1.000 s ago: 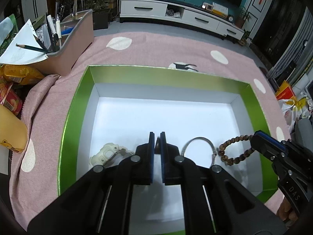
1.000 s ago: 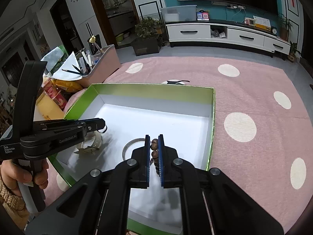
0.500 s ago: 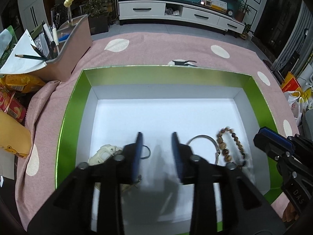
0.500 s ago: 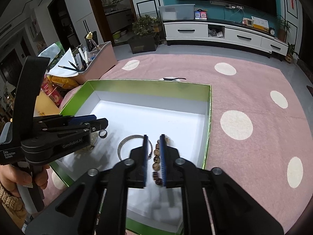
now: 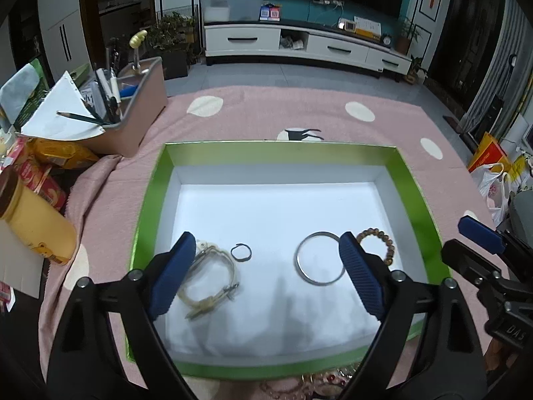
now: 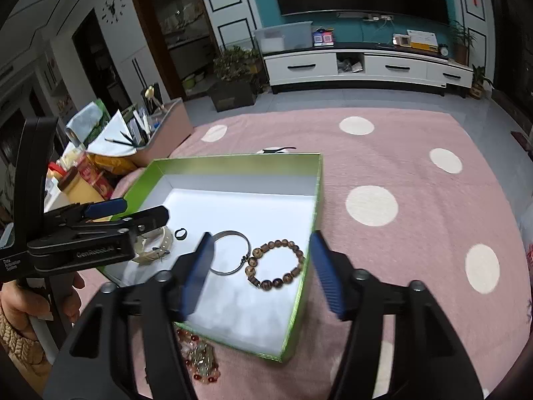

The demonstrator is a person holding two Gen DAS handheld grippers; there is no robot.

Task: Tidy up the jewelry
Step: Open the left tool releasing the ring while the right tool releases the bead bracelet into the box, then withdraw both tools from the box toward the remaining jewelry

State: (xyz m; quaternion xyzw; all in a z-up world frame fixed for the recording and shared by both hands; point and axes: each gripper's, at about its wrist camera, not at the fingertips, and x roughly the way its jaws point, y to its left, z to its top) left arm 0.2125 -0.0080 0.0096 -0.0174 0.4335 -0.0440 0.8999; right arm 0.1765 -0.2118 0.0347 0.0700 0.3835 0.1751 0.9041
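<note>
A green box (image 5: 279, 146) with a white floor holds a cream watch (image 5: 230, 260), a small dark ring (image 5: 241, 260), a silver bangle (image 5: 319, 284) and a wooden bead bracelet (image 5: 389, 250). My left gripper (image 5: 266, 238) hovers over the watch and ring, its jaws opening, nothing between the pads. My right gripper (image 6: 262, 236) hangs above the bead bracelet (image 6: 301, 261) and bangle (image 6: 230, 232), jaws also opening and empty. Each gripper shows in the other's view: left gripper (image 6: 143, 209), right gripper (image 5: 458, 236). Red beads (image 6: 200, 363) lie on the cloth before the box (image 6: 240, 160).
The box rests on a pink cloth with pale dots (image 6: 371, 205). To the left stand a pen holder (image 5: 133, 126), a yellow jar (image 5: 33, 230) and snack packets (image 5: 40, 176). A hand (image 6: 20, 306) grips the left tool's handle.
Both grippers went from shut to wide open and drew up and back. The small ring left the left jaws and the bead bracelet left the right jaws; both now lie on the box floor.
</note>
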